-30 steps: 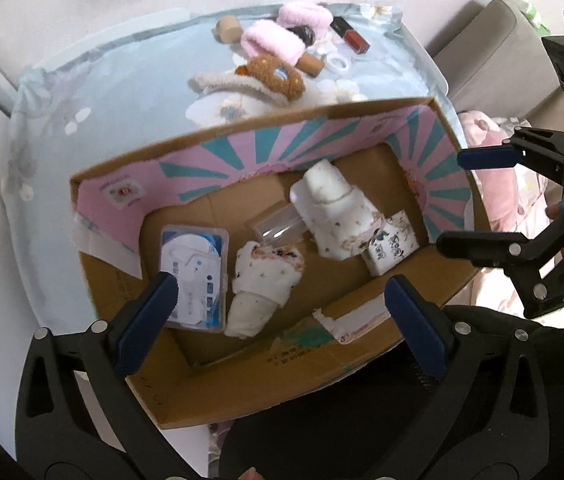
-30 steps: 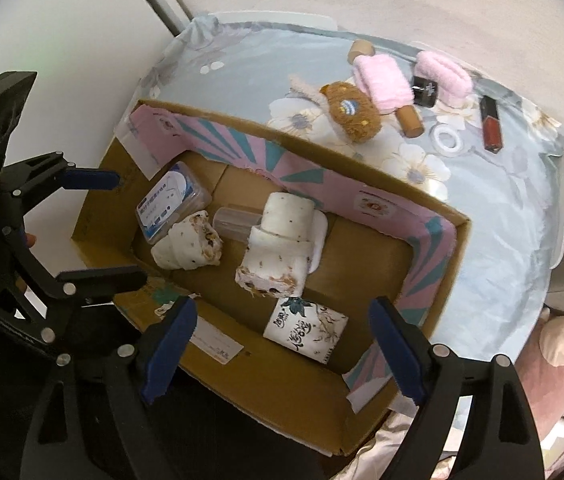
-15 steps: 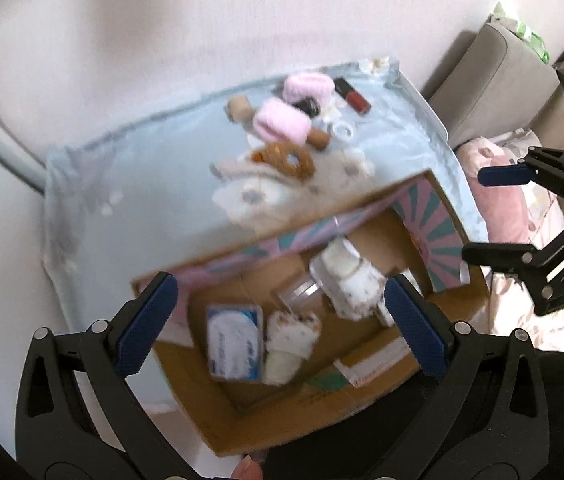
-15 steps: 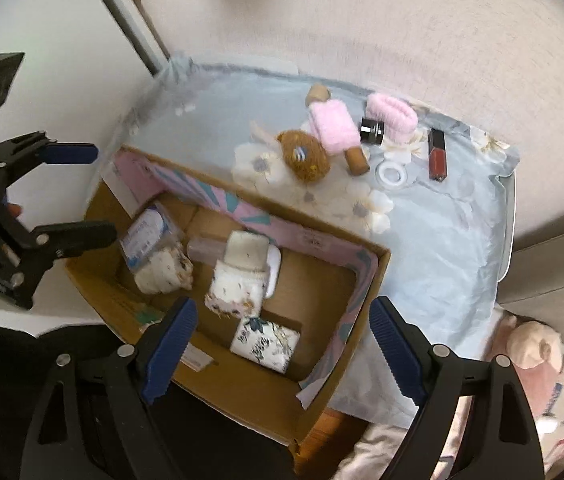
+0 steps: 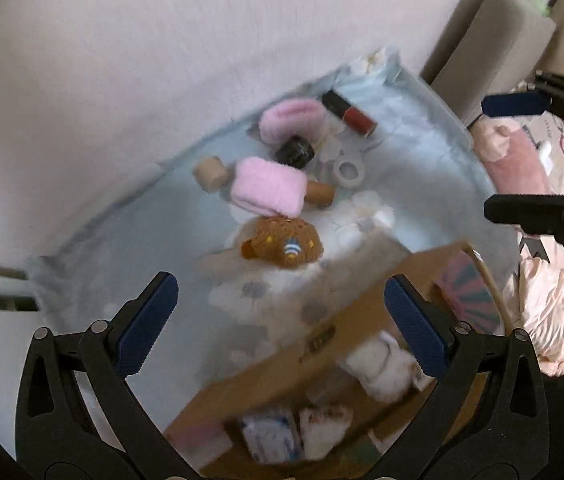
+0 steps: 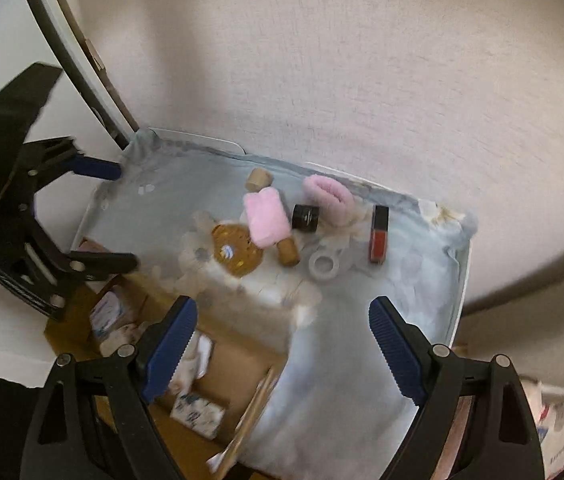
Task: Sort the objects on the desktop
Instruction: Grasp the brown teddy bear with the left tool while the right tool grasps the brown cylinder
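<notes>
Both grippers, left gripper point(image 5: 282, 320) and right gripper point(image 6: 283, 340), gape empty above the table; the lip gloss tube point(image 6: 378, 233) lies flat, black cap toward the wall.

Box point(image 5: 313, 364) lies directly below and between the left gripper point(image 5: 282, 320) fingers, on the table point(image 5: 130, 240). In the box: rolls point(image 5: 381, 364) to the right, packet point(image 5: 272, 438) nearest. Ahead of the tool, beyond the box wall: plush point(image 5: 282, 242), then towel point(image 5: 268, 188) lying across a rod point(image 5: 319, 192). Further ahead: jar point(image 5: 294, 151), headband point(image 5: 289, 120). Ahead-right: ring point(image 5: 349, 169), lipstick point(image 5: 347, 114).
</notes>
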`<action>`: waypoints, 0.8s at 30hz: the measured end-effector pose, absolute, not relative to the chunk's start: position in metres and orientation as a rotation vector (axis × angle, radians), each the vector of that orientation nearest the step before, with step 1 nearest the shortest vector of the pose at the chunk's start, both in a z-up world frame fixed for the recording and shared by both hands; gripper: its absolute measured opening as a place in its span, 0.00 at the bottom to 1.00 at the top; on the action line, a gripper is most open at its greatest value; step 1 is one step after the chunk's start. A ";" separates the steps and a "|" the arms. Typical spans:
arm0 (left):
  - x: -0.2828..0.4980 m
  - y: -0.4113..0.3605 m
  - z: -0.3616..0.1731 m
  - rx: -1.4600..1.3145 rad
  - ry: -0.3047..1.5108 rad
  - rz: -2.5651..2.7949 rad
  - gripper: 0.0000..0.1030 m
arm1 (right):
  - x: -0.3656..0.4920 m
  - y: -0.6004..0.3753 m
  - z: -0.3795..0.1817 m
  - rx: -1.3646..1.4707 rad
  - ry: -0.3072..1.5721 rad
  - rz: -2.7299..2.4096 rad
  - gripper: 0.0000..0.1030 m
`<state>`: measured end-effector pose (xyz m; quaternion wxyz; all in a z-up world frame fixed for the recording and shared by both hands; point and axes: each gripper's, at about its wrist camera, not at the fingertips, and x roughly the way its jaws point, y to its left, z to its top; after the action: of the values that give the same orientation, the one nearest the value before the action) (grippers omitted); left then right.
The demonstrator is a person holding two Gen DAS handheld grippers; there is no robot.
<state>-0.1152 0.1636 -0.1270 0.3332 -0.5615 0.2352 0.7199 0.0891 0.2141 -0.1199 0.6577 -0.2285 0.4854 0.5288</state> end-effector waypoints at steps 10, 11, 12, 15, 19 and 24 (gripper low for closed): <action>-0.139 0.186 -0.229 -1.699 0.610 1.773 0.96 | 0.108 0.273 -0.239 -0.663 1.102 1.363 0.63; -0.140 0.187 -0.233 -1.710 0.606 1.765 0.96 | 0.109 0.275 -0.248 -0.665 1.105 1.374 0.60; -0.140 0.188 -0.239 -1.721 0.611 1.756 0.96 | 0.108 0.277 -0.254 -0.663 1.107 1.383 0.60; -0.139 0.191 -0.243 -1.722 0.640 1.761 0.95 | 0.105 0.283 -0.267 -0.655 1.100 1.407 0.60; -0.139 0.194 -0.248 -1.742 0.648 1.742 0.95 | 0.096 0.289 -0.273 -0.705 1.051 1.422 0.59; -0.138 0.193 -0.254 -1.772 0.666 1.733 0.87 | 0.094 0.297 -0.276 -0.724 1.034 1.445 0.52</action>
<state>-0.1384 0.1931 -0.2539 0.2836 -0.6622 0.2489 0.6474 0.0936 0.2972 -0.2757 0.5742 -0.3089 0.4414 0.6165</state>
